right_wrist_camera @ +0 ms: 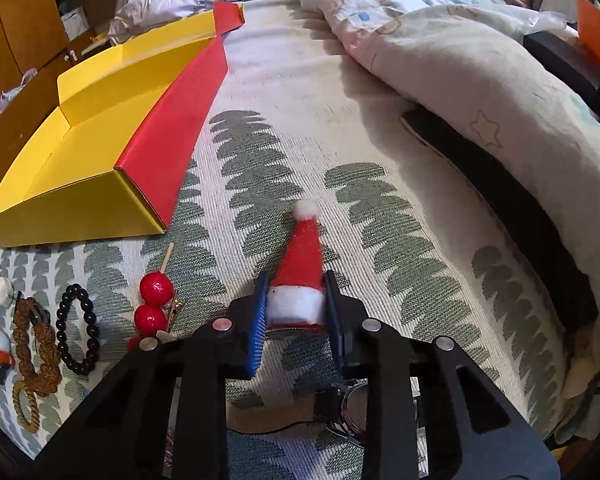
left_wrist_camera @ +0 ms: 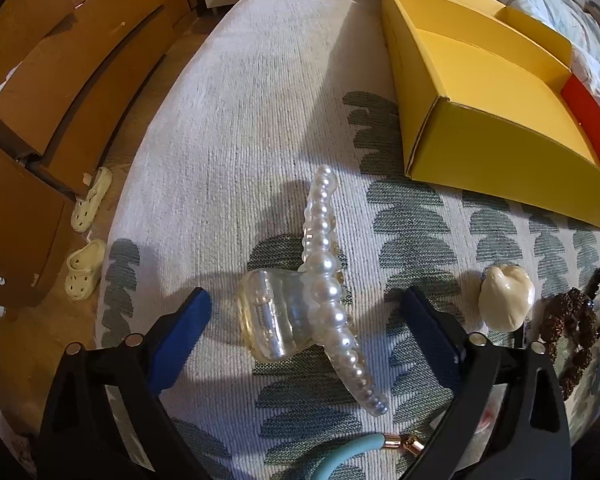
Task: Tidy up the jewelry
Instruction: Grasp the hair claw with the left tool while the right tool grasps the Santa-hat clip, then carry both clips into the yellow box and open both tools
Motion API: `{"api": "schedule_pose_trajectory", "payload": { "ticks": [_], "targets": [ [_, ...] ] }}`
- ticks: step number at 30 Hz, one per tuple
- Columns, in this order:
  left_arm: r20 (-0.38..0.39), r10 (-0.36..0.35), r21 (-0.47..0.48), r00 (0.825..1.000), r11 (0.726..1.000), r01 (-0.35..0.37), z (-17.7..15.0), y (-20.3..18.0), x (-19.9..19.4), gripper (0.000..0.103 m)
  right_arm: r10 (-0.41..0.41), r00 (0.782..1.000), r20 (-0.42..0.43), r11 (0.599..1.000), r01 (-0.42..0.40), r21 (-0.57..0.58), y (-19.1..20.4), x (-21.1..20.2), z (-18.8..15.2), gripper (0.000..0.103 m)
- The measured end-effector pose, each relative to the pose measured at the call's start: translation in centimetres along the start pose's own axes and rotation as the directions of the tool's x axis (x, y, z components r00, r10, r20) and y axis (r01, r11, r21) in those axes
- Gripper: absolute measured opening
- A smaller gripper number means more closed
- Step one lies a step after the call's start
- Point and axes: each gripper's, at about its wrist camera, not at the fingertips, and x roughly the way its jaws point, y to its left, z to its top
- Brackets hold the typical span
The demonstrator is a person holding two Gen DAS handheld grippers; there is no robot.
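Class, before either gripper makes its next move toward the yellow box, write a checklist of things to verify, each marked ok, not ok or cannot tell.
1. Right gripper pads on the Santa hat clip: ok.
2. Grip firm enough to lift: cannot tell.
3. Left gripper open around the pearl hair claw: ok.
4. Claw gripped: not ok.
5. Yellow box open, with room: ok.
6. Cherry clip outside the right gripper: ok.

Teal cord (left_wrist_camera: 354,454): both ends run out of view, one behind the finger, one past the bottom edge.
Yellow box (left_wrist_camera: 496,92): far side cut by the right edge.
Santa hat clip (right_wrist_camera: 300,276): underside hidden.
Watch (right_wrist_camera: 358,404): mostly hidden behind the right gripper's fingers.
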Motion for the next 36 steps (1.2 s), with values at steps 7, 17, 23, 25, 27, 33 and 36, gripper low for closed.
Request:
{"api": "schedule_pose_trajectory", "payload": {
  "ticks": [7,17,23,25,27,33,36],
  "targets": [
    [0.007,-0.033,-0.006,0.999,0.999,0.033,0.2,0.5,-0.5,0.065,0.008,1.0,0.006,1.0,-0.008,0.005,-0.1,-0.2,0.0,0.026],
    [0.002,-0.054,-0.022,0.999,0.998,0.054,0.4,1.1,-0.8,0.047,0.012,1.0,0.007,1.0,-0.013,0.012,-0.2,-0.4,-0.1,0.025],
    [-0.001,-0.111,-0.042,0.994,0.993,0.111,0.7,1.8,-1.3,0.047,0.014,0.999,0.032,0.999,-0.015,0.033,-0.5,-1.2,-0.2,0.025],
    [0.001,-0.132,-0.042,0.991,0.99,0.132,0.7,1.8,-1.6,0.047,0.018,0.999,0.046,0.999,-0.02,0.042,-0.7,-1.6,-0.2,0.025],
    [0.01,-0.142,-0.039,0.99,0.989,0.142,0.6,1.8,-2.1,0.047,0.025,0.998,0.057,0.998,-0.028,0.049,-0.8,-2.0,-0.2,0.025],
    [0.053,-0.146,-0.033,0.988,0.988,0.148,0.5,1.5,-3.6,0.047,0.055,0.994,0.096,0.997,-0.06,0.053,-0.6,-3.3,-0.2,0.025],
    [0.078,-0.155,-0.033,0.985,0.987,0.158,0.5,1.3,-4.7,0.047,0.075,0.99,0.121,0.996,-0.081,0.046,-0.1,-4.2,-0.3,0.025]
  ]
}}
